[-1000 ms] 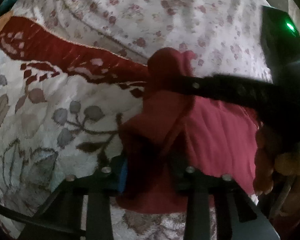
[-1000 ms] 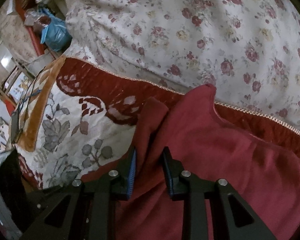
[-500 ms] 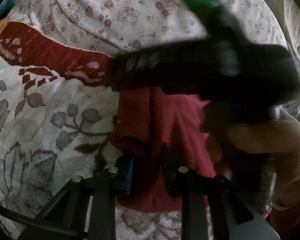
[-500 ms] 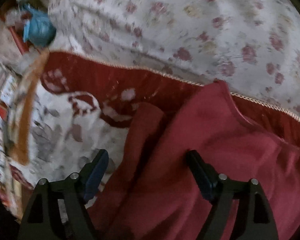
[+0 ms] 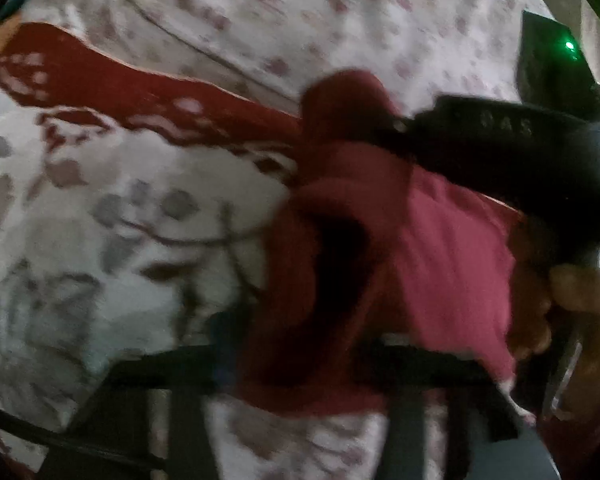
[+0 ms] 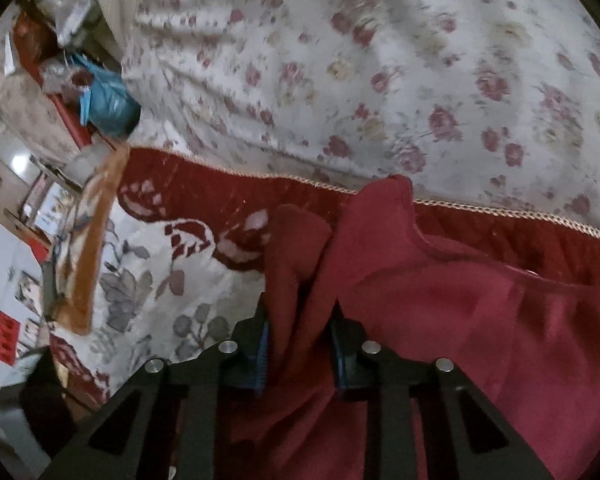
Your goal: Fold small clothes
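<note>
A small dark red garment (image 5: 440,248) lies bunched on a white blanket with grey leaves and a red border (image 5: 112,240). In the blurred left wrist view my left gripper (image 5: 300,344) has its fingers spread wide with the garment's lower edge draped over and between them. My right gripper (image 5: 480,132) reaches in from the right onto the garment's far end. In the right wrist view the right gripper (image 6: 300,344) is closed on a fold of the red garment (image 6: 460,312), with cloth pinched between the blue pads (image 6: 262,344).
A white sheet with pink flowers (image 6: 380,60) covers the bed beyond the blanket's red border (image 6: 204,192). At far left a blue bag (image 6: 108,100) and room clutter sit past the bed edge. A hand (image 5: 580,292) holds the right gripper.
The right gripper was shut, opened wide half a second ago, and is closed again on a garment fold. The left gripper's fingers have spread apart. The garment has bunched up more.
</note>
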The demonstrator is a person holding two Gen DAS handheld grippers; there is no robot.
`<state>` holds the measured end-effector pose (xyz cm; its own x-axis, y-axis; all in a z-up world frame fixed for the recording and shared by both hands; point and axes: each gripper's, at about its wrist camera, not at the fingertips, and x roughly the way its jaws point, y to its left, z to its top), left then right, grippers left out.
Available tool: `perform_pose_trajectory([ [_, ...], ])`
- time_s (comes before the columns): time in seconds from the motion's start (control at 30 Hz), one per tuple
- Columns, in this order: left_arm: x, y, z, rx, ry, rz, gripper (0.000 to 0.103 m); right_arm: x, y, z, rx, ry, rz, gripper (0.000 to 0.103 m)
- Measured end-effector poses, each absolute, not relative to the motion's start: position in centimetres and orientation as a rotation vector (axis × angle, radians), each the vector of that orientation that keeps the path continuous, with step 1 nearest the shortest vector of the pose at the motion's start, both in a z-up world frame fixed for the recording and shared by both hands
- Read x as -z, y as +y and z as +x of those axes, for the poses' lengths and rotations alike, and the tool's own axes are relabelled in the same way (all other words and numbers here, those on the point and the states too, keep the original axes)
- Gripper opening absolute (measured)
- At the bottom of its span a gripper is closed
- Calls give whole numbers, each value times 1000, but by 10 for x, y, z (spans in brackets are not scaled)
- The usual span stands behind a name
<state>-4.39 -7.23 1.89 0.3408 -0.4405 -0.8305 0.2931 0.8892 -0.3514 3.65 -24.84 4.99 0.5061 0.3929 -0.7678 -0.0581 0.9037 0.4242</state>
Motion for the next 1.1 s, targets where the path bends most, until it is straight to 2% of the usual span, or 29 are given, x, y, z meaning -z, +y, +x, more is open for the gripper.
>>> perform_pose_trajectory([
  [0.1,-39,-86,-62,507,1067,-106,22,-59,-258,25,-286,995,392,23],
  [0.33,-94,-147,-109,665,978,-71,22,-114,-311,-24,-279,905,386,21],
  [0.47,-107,-200,-123,739,958,-9,22,-135,-351,-54,-225,880,367,19],
  [0.63,-98,-262,-138,820,989,46,22,-133,-408,-87,-142,876,403,18],
  [0.83,-60,-312,-149,839,1071,126,22,-86,-469,-110,-29,928,488,18],
  [0.9,-49,-321,-151,852,1096,138,31,-66,-477,-109,-2,956,513,18],
  [0.97,-48,-321,-152,868,1102,130,51,-47,-483,-108,18,975,542,20],
  [1.0,-51,-317,-153,879,1108,121,56,-44,-486,-111,23,964,566,24],
  [1.03,-56,-310,-154,886,1111,109,65,-46,-489,-114,29,952,584,30],
  [1.07,-60,-305,-154,885,1104,104,68,-50,-490,-119,30,944,594,41],
  [1.1,-67,-293,-155,876,1081,107,69,-54,-491,-123,31,936,597,48],
])
